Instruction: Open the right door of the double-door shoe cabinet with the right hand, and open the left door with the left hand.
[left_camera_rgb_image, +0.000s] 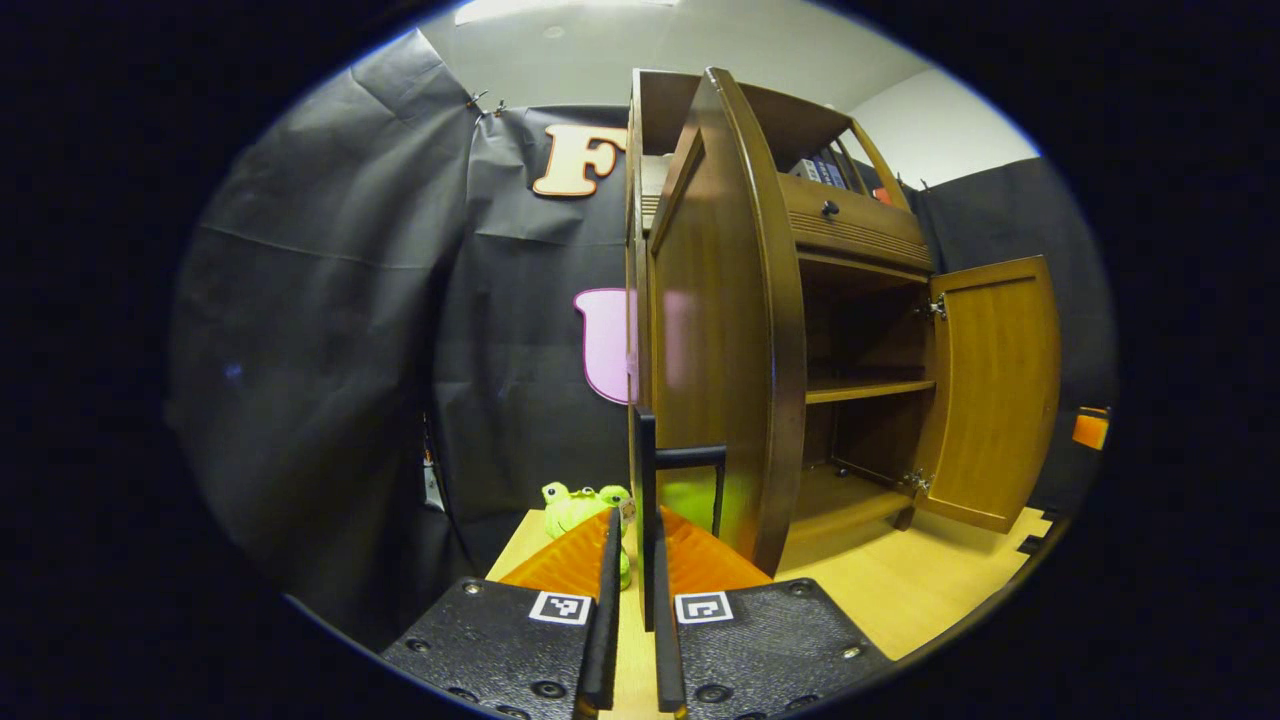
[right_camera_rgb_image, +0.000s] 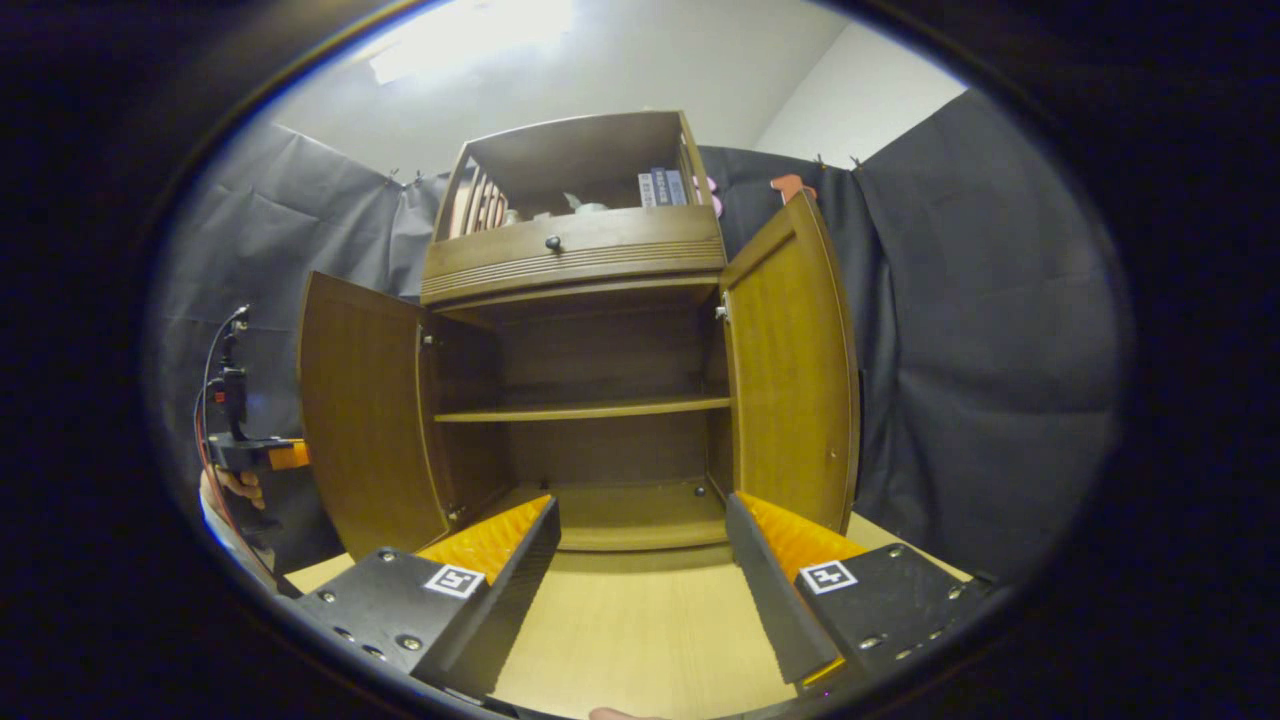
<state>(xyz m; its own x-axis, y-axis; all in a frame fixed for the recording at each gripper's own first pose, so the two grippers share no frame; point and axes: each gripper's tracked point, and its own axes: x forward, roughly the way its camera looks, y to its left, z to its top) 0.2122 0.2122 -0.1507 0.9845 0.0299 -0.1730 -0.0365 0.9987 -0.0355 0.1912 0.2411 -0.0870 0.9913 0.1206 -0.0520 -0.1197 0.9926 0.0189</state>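
Observation:
The wooden shoe cabinet (right_camera_rgb_image: 575, 255) stands on a light wood floor with both doors swung out. In the left gripper view the left door (left_camera_rgb_image: 720, 330) is seen nearly edge-on right ahead. My left gripper (left_camera_rgb_image: 635, 535) is shut on that door's black handle (left_camera_rgb_image: 647, 470), whose bar runs down between the two fingers. The right door (left_camera_rgb_image: 990, 390) stands wide open farther off. In the right gripper view my right gripper (right_camera_rgb_image: 640, 540) is open, low in front of the bare lower compartment, touching nothing. The left door (right_camera_rgb_image: 365, 410) and right door (right_camera_rgb_image: 790, 370) flank it.
A green frog toy (left_camera_rgb_image: 585, 505) sits on the floor beside the cabinet, behind the left door. One shelf (right_camera_rgb_image: 585, 408) splits the inside. A knobbed drawer (right_camera_rgb_image: 553, 243) and an open top shelf with books (right_camera_rgb_image: 662, 186) lie above. A hand holding the other gripper (right_camera_rgb_image: 245, 455) shows at far left.

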